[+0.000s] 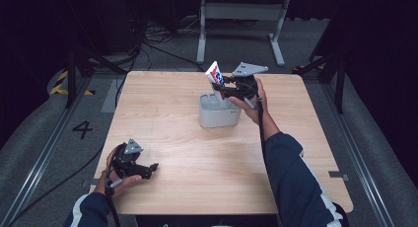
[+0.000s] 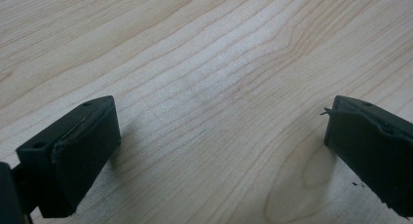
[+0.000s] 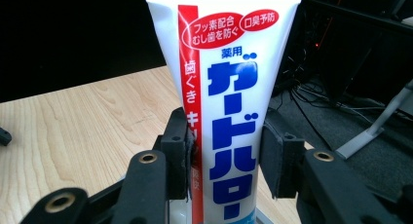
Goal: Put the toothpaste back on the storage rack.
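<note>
1. The right gripper (image 1: 223,90) pinches a toothpaste tube (image 1: 214,73) over a grey cup (image 1: 218,111) near the far middle of the table (image 1: 162,113); its jaws are closed on the tube's lower body, with the flat crimped end (image 3: 221,5) pointing up.
2. The left gripper (image 1: 150,168) rests near the table's front left edge, jaws wide apart and holding nothing, bare wood between them.
3. The step in hand appears to be standing the tube in the cup, or lifting it out; which one cannot be told.
4. If placing, the next move calls for lowering the tube straight down inside the rim, then opening the jaws.
</note>
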Available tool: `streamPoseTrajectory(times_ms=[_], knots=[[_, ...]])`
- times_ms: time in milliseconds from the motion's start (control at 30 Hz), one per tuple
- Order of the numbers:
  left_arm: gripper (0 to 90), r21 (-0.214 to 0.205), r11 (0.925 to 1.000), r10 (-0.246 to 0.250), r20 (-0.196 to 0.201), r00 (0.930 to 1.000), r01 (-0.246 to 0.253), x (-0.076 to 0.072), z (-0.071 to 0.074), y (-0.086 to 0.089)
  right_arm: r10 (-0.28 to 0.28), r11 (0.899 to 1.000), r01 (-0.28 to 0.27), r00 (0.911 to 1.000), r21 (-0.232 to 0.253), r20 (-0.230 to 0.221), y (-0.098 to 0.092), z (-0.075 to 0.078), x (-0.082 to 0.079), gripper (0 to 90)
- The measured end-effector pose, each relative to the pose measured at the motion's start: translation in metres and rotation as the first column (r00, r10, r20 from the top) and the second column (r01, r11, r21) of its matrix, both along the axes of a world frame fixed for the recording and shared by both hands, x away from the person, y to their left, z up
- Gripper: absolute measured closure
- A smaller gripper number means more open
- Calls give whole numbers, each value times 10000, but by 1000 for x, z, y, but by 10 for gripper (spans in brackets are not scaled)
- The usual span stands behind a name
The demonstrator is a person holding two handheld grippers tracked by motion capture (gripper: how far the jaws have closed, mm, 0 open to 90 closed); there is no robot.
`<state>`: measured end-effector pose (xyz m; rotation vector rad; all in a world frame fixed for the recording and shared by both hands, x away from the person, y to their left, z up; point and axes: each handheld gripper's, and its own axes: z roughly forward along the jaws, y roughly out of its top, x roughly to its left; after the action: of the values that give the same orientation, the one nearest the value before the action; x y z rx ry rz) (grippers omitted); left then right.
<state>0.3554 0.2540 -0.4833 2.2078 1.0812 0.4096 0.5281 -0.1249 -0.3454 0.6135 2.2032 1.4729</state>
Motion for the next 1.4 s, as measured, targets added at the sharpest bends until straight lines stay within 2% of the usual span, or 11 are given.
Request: streamPoseTrajectory(times_ms=[900,1400], knots=[[1,27,10000,6,-15,10000,-6,0,0,0,41,9993,-59,9988,-362,-489,-15,-28,-2,599],[1,21,10000,-16,-14,10000,16,0,0,0,158,9965,-215,9973,-802,-712,-21,-41,-8,590]])
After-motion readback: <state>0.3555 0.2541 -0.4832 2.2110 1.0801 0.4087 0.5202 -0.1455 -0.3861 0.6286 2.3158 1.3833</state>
